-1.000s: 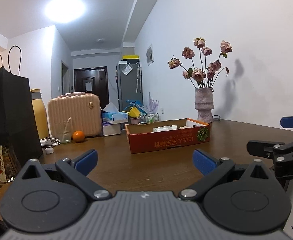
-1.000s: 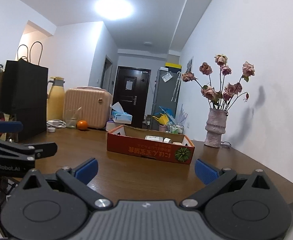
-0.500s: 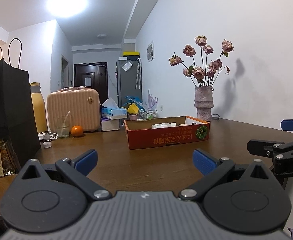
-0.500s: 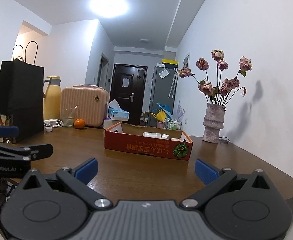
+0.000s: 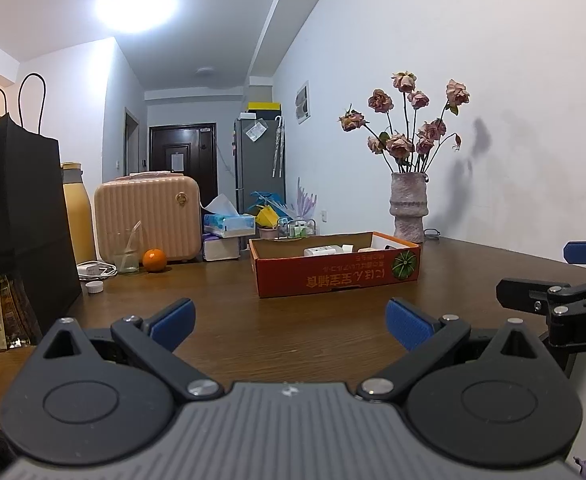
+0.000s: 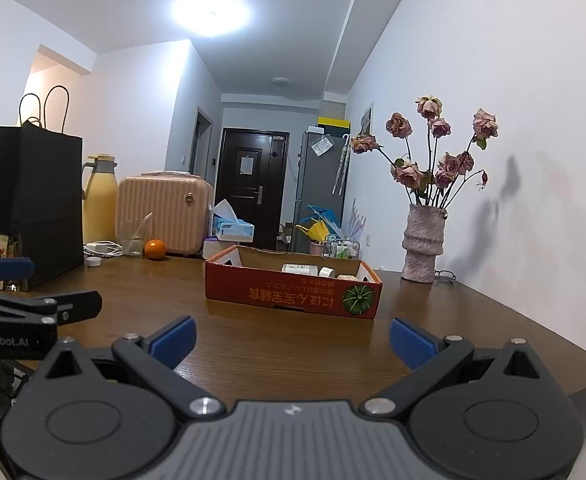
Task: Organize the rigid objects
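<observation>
While both claws (image 5: 289, 322) (image 6: 291, 340) gape empty, the cardboard box (image 5: 335, 270) sits ahead, apart

One cardboard box (image 5: 335, 268), centre frame; one vase (image 5: 408, 208), right of centre; one orange (image 5: 154, 259); one pink case (image 5: 147, 216); one yellow flask (image 5: 77, 216); one black paper bag (image 5: 17, 208), left edge; two tissue boxes (image 5: 229, 222); one glass (image 5: 126, 251); one white cap (image 5: 94, 287).

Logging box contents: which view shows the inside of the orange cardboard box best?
The right wrist view: its orange cardboard box shows more of the interior, with white items visible. The left wrist view sees the box from lower, so only their tops show.
</observation>
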Motion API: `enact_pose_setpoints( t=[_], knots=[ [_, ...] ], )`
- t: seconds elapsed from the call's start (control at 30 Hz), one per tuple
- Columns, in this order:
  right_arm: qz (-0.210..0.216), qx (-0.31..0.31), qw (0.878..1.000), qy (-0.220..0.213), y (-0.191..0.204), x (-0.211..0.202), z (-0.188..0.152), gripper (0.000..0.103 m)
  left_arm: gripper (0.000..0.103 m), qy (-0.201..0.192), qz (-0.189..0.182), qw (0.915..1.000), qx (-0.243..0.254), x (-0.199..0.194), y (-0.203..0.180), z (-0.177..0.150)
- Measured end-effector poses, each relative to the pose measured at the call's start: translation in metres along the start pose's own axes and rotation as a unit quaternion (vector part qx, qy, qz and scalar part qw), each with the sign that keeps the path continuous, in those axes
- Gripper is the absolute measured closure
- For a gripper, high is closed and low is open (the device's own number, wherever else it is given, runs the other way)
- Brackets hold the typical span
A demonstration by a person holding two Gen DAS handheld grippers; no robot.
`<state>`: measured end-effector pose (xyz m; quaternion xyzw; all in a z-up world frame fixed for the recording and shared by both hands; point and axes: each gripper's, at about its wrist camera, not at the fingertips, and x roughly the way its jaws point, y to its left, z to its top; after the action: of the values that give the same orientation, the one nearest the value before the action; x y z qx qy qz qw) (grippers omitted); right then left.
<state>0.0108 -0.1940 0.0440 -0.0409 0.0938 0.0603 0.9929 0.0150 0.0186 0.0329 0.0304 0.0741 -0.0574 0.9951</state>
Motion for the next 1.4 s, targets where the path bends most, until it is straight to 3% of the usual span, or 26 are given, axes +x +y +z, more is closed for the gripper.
enact_pose_setpoints(
  t=[1.4],
  knots=[
    [0.002,-0.002,1.0,0.002,0.0029,0.0012,-0.0028,0.0,0.0,-0.002,0.002,1.0,0.001,0.0011,0.001,-0.0003]
  ],
)
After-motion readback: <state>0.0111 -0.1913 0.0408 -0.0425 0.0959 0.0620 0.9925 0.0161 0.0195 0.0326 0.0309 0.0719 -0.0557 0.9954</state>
